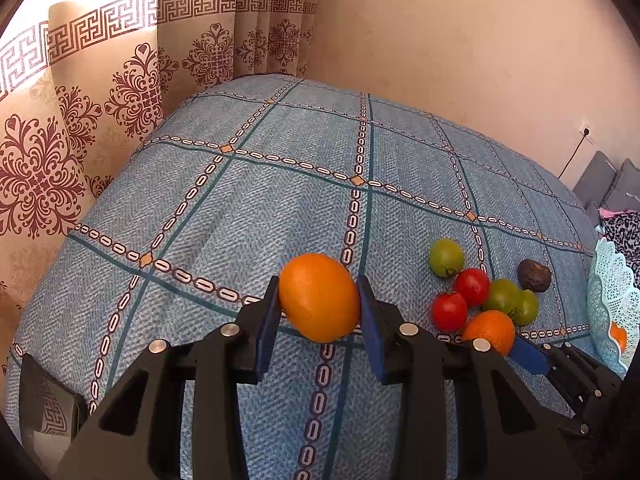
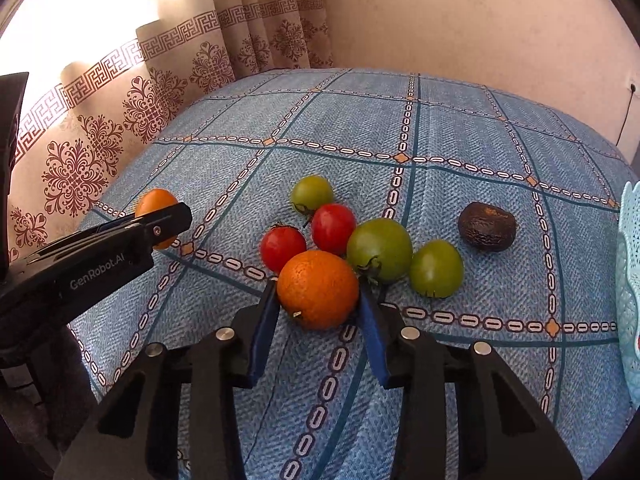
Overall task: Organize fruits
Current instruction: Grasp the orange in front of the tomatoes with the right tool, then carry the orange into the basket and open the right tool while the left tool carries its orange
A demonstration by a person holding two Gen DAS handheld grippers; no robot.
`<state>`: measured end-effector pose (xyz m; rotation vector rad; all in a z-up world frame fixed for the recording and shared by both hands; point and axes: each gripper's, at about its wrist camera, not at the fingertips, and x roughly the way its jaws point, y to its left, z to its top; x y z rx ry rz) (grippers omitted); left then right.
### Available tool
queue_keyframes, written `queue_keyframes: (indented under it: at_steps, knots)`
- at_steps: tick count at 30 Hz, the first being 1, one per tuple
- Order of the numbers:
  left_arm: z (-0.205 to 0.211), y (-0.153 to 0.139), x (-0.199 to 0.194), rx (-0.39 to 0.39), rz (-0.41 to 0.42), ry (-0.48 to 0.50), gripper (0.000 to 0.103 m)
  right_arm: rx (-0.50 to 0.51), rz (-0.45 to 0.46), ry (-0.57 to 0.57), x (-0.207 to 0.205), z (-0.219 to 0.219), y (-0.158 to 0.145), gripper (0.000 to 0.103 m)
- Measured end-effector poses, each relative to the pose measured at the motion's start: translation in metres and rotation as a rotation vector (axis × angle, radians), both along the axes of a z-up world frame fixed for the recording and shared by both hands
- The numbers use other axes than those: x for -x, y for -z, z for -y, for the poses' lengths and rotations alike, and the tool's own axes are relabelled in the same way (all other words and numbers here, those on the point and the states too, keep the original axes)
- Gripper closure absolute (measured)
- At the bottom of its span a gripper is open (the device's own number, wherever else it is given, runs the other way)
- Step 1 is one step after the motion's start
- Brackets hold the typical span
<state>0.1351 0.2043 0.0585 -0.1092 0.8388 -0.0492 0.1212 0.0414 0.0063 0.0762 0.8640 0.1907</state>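
Observation:
In the left wrist view my left gripper is shut on an orange, held just above the blue checked cloth. The right wrist view shows it at the left. My right gripper is shut on a second orange, which rests on the cloth at the front of a fruit cluster. Touching that orange are two red tomatoes and a green tomato; two other green ones lie nearby. A dark wrinkled fruit lies apart to the right.
A light blue lattice basket stands at the table's right edge with an orange inside. A patterned curtain hangs along the left edge and a plain wall stands behind. Grey cushions lie beyond the right side.

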Motion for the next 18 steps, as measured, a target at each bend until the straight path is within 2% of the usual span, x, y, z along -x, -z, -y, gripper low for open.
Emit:
queue_keyframes:
  at_steps: [18]
  knots:
    - [0.013,-0.004,0.006,-0.022,0.02,0.025,0.065,-0.036,0.065,0.061,0.042,0.028,-0.028,0.063]
